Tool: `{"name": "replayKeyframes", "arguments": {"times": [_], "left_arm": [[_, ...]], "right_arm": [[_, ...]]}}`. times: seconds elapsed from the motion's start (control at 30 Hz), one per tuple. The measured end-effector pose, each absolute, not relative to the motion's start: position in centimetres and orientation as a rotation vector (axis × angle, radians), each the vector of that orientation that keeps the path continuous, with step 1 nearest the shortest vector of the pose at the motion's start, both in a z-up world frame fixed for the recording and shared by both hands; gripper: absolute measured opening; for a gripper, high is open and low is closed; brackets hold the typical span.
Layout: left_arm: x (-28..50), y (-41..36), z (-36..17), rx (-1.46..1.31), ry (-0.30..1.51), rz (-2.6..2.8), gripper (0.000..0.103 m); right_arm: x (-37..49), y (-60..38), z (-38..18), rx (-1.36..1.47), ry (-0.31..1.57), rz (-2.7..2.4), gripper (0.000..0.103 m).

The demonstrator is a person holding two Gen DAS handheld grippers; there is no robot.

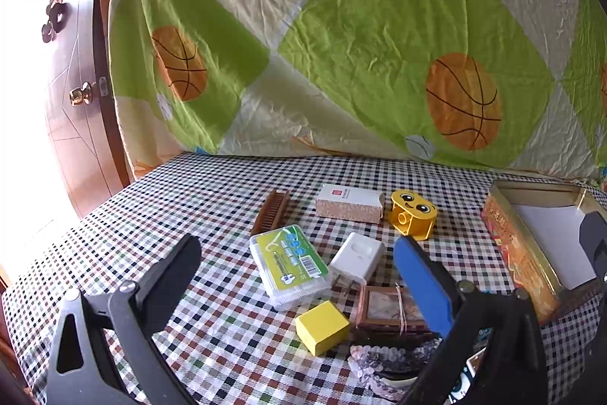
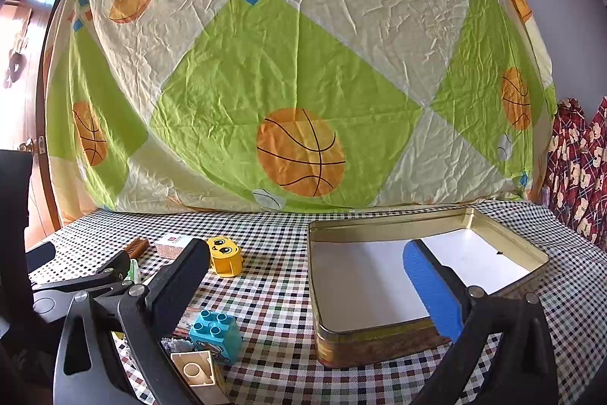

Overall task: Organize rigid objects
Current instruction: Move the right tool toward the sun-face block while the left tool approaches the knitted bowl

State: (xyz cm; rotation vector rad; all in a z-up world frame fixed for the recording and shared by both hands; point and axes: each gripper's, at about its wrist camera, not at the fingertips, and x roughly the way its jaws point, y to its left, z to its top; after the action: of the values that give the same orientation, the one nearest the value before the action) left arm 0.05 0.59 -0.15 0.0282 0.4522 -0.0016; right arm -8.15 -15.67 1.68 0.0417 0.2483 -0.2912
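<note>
On the checked tablecloth lie a green-labelled clear box, a white plug adapter, a yellow cube, a small framed picture, a brown comb, a white carton and a yellow smiley-face block. My left gripper hovers open above the box and adapter, holding nothing. In the right wrist view, my right gripper is open and empty, its blue finger over the open gold tin. A blue brick and a beige brick lie near its left finger.
A sheet printed with basketballs hangs behind the table. A wooden door stands at the left. Patterned red fabric sits at the right edge. A purple crystal cluster lies near the front. The tin sits at the table's right.
</note>
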Motion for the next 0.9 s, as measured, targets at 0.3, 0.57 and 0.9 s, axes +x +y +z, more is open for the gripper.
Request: {"name": "replayKeyframes", "arguments": {"times": [0.3,0.57,0.9], "left_arm": [[-0.6,1.2,-0.5,-0.023,0.516,-0.030,0.103],[-1.3,2.3,-1.3,-0.069,0.580,0.006,0.103],[-3.0,2.5,-0.7,-0.054,0.545,0.010,0.103]], "right_arm": [[-7.9,-15.7,1.5,0.052,0.280,-0.274,0.103],[-8.4,-15.7,1.6,0.054,0.265,-0.282,0.103],[-9.4,-16.1,1.7,0.064,0.260,-0.303,0.103]]}}
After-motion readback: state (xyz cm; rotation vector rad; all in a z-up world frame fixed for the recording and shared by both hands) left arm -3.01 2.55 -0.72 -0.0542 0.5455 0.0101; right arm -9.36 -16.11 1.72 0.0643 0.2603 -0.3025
